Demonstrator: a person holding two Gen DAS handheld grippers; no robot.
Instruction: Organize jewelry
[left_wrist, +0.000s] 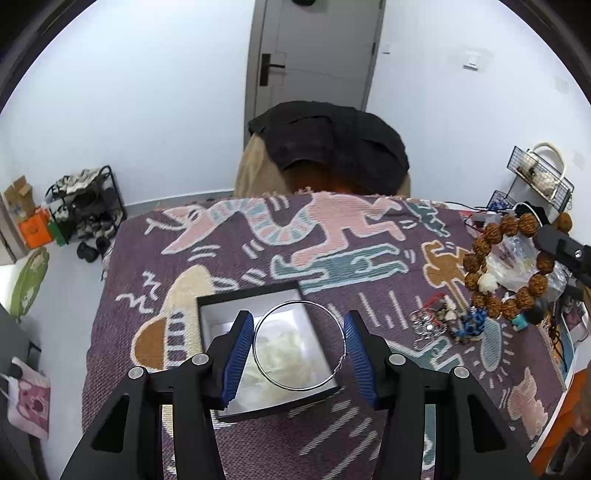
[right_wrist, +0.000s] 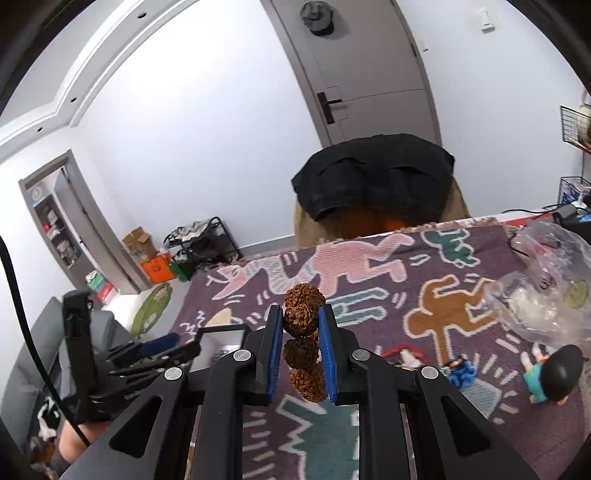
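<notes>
My left gripper (left_wrist: 298, 320) is wide open above an open black box (left_wrist: 291, 291) with a white inside. A thin silver hoop (left_wrist: 300, 345) sits between the blue pads, over the box; I cannot tell whether it touches them. My right gripper (right_wrist: 301, 314) is shut on a bracelet of large brown knobbly beads (right_wrist: 303, 321) and holds it in the air above the patterned cloth. In the left wrist view the whole bracelet (left_wrist: 508, 266) hangs as a ring at the right. The left gripper shows in the right wrist view (right_wrist: 147, 354) beside the box (right_wrist: 221, 341).
A pile of small jewelry (left_wrist: 443, 321) lies on the patterned cloth (left_wrist: 258, 258) right of the box. A clear plastic bag (right_wrist: 546, 295) and a small doll (right_wrist: 554, 373) lie at the right. A draped chair (left_wrist: 325, 155) stands behind the table.
</notes>
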